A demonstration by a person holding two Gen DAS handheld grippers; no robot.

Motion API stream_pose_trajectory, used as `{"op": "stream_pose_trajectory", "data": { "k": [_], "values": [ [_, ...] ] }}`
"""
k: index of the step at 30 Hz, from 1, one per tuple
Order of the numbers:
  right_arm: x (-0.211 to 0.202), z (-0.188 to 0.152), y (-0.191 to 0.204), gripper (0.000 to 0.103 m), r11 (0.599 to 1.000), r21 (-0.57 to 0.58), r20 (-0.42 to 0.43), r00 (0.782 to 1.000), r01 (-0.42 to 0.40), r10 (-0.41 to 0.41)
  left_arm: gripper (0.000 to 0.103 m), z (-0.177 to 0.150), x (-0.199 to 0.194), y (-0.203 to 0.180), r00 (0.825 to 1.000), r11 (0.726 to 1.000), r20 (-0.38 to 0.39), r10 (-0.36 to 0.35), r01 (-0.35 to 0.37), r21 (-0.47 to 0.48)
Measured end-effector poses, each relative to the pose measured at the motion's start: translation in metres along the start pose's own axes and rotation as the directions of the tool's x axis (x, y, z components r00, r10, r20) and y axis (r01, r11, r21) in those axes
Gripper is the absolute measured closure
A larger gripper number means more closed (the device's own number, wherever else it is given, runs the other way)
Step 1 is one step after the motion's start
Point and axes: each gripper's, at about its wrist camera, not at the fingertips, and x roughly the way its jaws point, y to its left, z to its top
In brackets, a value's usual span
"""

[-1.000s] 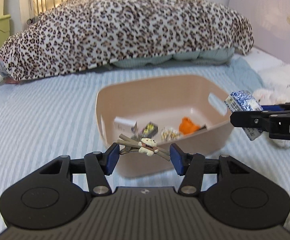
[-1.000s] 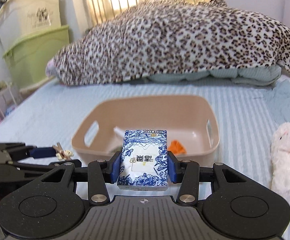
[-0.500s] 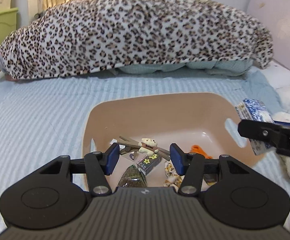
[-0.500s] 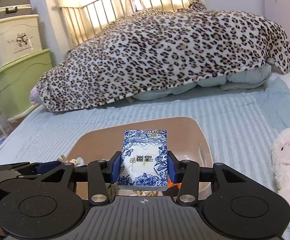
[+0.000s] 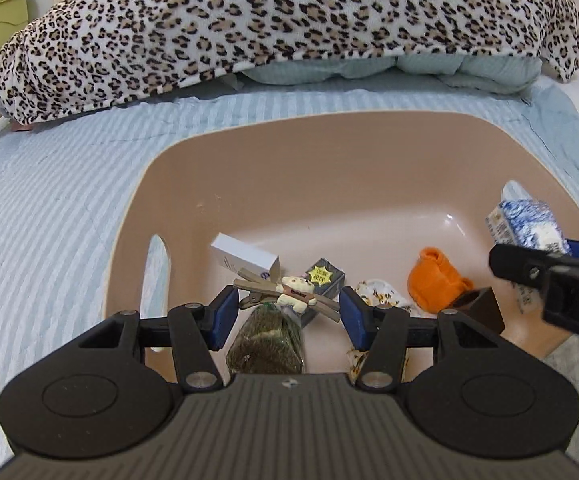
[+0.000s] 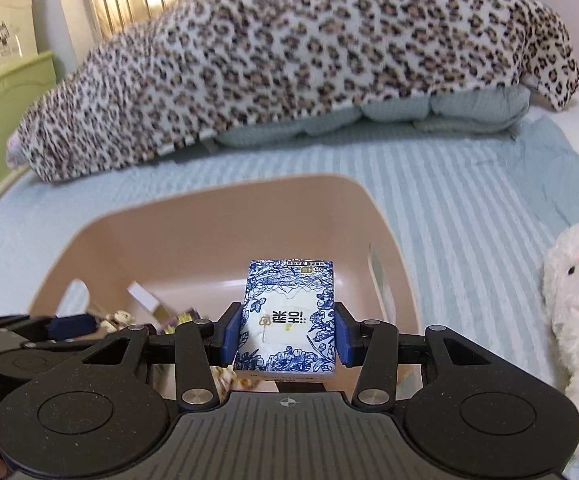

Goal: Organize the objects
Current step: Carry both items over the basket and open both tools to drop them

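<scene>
A beige plastic bin (image 5: 329,152) sits on the striped bed; it also shows in the right wrist view (image 6: 217,216). My left gripper (image 5: 287,300) is shut on a hair clip with a small bear (image 5: 289,295) and holds it over the bin's near side. My right gripper (image 6: 287,336) is shut on a blue-and-white tissue pack (image 6: 287,320), over the bin's right side; the pack also shows in the left wrist view (image 5: 525,228). Inside the bin lie a white box (image 5: 243,256), a dark star-labelled box (image 5: 323,278), an orange cloth (image 5: 435,284) and a green packet (image 5: 267,340).
A leopard-print blanket (image 5: 289,20) is heaped across the back of the bed. A white plush toy (image 6: 577,296) lies right of the bin. Green and cream drawers (image 6: 5,80) stand at the far left. Striped blue sheet (image 5: 49,220) surrounds the bin.
Both grippers have moved forward and over the bin, each still holding its object. The bin now fills more of both views.
</scene>
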Motion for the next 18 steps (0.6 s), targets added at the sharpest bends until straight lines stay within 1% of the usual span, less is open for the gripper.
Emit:
{"op": "stream_pose_trajectory", "data": {
  "k": [2, 3, 5, 6, 7, 8, 10, 15, 18],
  "values": [
    [0.003, -0.003, 0.001, 0.058, 1.000, -0.004, -0.022, 1.000, 0.001, -0.001, 0.045, 0.001, -0.005, 0.000, 1.000, 1.000, 0.006, -0.004, 0.004, 0.002],
    [0.003, -0.003, 0.002, 0.051, 1.000, -0.006, -0.027, 1.000, 0.001, -0.001, 0.043, 0.002, -0.008, 0.000, 1.000, 1.000, 0.010, -0.007, 0.007, 0.001],
    [-0.003, -0.004, 0.003, 0.048, 1.000, -0.011, -0.017, 1.000, -0.005, 0.005, 0.020, 0.004, -0.015, 0.001, 1.000, 1.000, 0.007, -0.006, 0.006, -0.002],
    [-0.007, -0.003, 0.003, 0.044, 1.000, -0.015, -0.008, 1.000, -0.008, 0.008, 0.018, 0.005, -0.020, 0.000, 1.000, 1.000, 0.013, -0.003, 0.003, -0.004],
    [-0.012, -0.002, 0.003, 0.040, 1.000, -0.022, 0.001, 1.000, -0.006, 0.006, 0.016, 0.005, -0.025, 0.001, 1.000, 1.000, 0.025, 0.000, 0.000, -0.003],
    [-0.017, -0.002, 0.004, 0.038, 0.999, -0.033, 0.012, 1.000, -0.003, 0.004, 0.014, 0.005, -0.030, 0.000, 0.999, 1.000, 0.033, 0.004, -0.004, 0.000],
    [-0.027, -0.003, 0.005, 0.032, 0.999, -0.050, 0.024, 1.000, 0.002, 0.000, 0.014, 0.005, -0.040, 0.000, 0.999, 1.000, 0.038, 0.011, -0.011, 0.001],
    [-0.050, -0.003, 0.010, 0.026, 0.998, -0.064, 0.024, 0.999, -0.020, 0.021, 0.014, 0.002, -0.063, 0.002, 0.999, 1.000, 0.035, 0.010, -0.009, -0.002],
    [-0.065, -0.007, 0.016, 0.025, 0.995, -0.094, 0.024, 0.999, -0.024, 0.026, 0.014, -0.001, -0.080, 0.000, 0.999, 1.000, 0.041, 0.019, -0.019, 0.015]
  ]
}}
